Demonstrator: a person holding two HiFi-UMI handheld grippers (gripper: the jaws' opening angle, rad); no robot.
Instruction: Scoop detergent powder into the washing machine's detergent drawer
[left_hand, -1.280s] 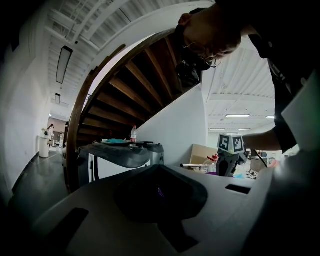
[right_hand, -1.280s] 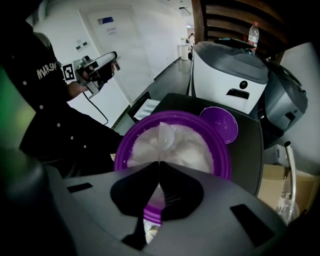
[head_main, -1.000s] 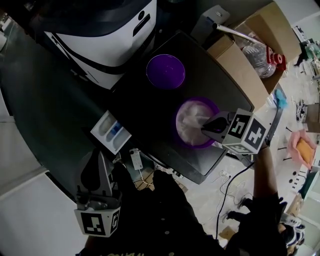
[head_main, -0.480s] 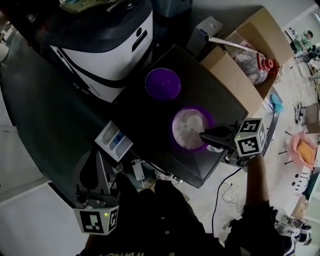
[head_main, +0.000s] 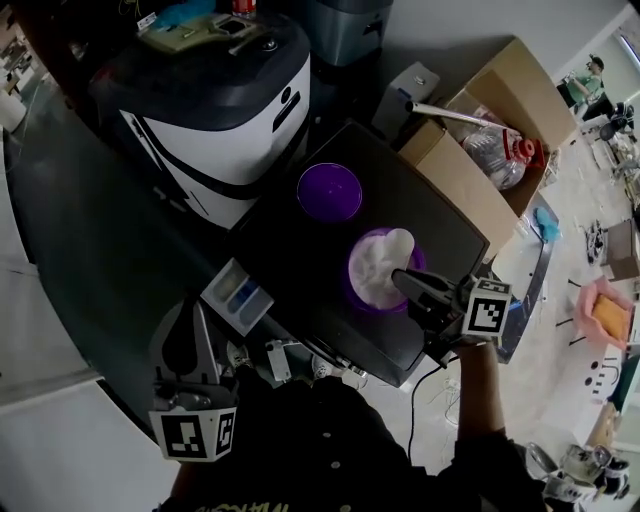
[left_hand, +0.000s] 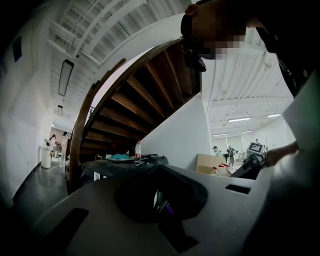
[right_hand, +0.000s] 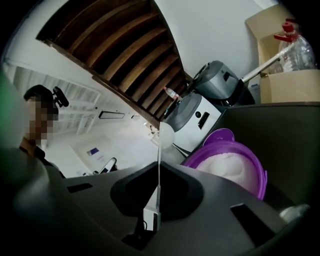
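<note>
**Fig.: scoop lifted out of the powder.**

Nearest you, L gripper (head_main: 192, 315) hangs by your body. Its jaws are together, w/ nothing identifiable betw. them. It sits near the detergent drawer (head_main: 237, 296) but apart from it. The drawer is pulled open just off the near-left edge of the bench (head_main: 300, 250), compartments up, one showing blue.

Mid-field, R gripper (head_main: 405, 278) has its jaws closed on the handle of the white scoop (head_main: 397, 243).

Change vs. half a sec ago: the scoop bowl was down in the powder (head_main: 372, 268). It's now raised over the far side of the purple tub (head_main: 362, 292). Reading: the dig looks done, and the carry to the drawer is prob. next. Fill level can't be told. The bowl reads white on white from above and edge-on in the R gripper view.

Edges/room:
- **Route:** the tub stands near the bench's near-right edge, w/ bare black top betw. it and the drawer side. A leftward carry looks unobstructed.
- **Spill risk:** you'd need to clear the tub's near-left rim, then cross the bench edge. A spill there likely misses the drawer.
- **L gripper:** it sits just below the drawer, so keep it back.

Farther out, the purple lid (head_main: 330, 190) lies flat beyond the tub, apart from it and off the route. Beyond that stand a white-and-black appliance (head_main: 215, 110) and, far right, cardboard boxes (head_main: 470, 170), all well clear.
</note>
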